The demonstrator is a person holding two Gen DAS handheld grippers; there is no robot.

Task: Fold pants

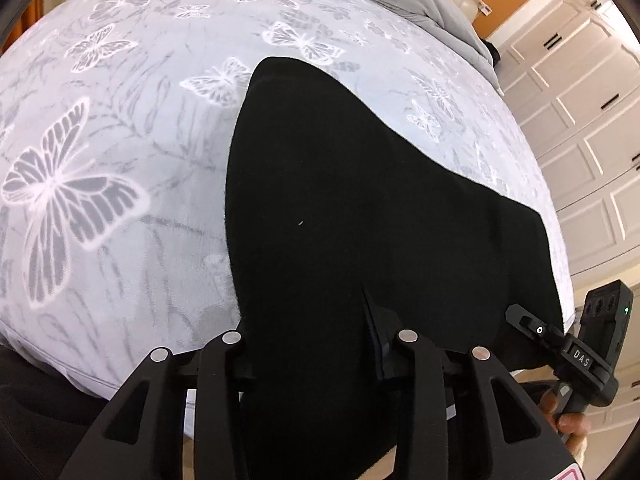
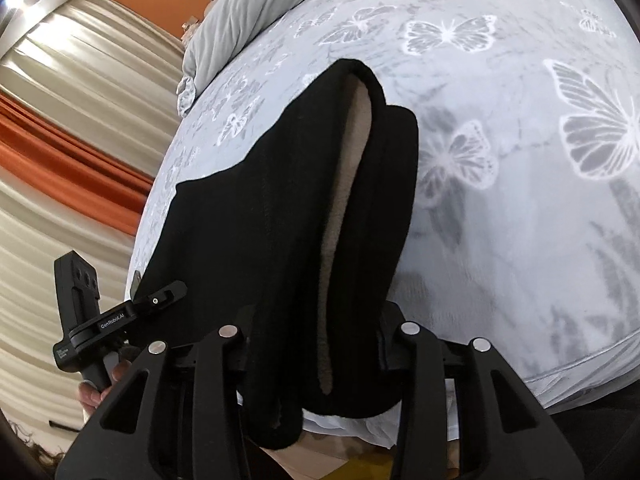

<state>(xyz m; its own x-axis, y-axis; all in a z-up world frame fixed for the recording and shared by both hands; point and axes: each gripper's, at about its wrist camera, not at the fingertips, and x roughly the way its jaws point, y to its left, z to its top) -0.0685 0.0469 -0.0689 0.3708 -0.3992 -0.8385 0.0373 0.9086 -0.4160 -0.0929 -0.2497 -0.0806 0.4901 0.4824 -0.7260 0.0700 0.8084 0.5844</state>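
At the near edge of the bed, the left gripper (image 1: 316, 344) is clenched on black cloth, the fabric filling the space between its jaws, and the right gripper (image 2: 316, 344) is likewise clamped on a thick bunch of the same garment. Both near corners of the pants (image 1: 360, 200) are thus judged to be gripped and slightly raised, which suggests that a fold is only being started: the near end has been taken up but has not been carried over the far end. The laying down, the smoothing and any further fold appear to be left.

From the grippers the pants run away across the butterfly-print bedspread (image 1: 100, 140), lying flat and fairly smooth, and they narrow toward a rounded far end. The cloth is black and looks thick and soft; in the right wrist view a pale, fleecy lining (image 2: 352, 168) is exposed along a long open seam or edge, so two layers are seen lying one on the other.

Beyond the pants a grey pillow (image 2: 248, 12) is seen at the head of the bed, and white cabinet doors (image 1: 580, 100) stand farther off
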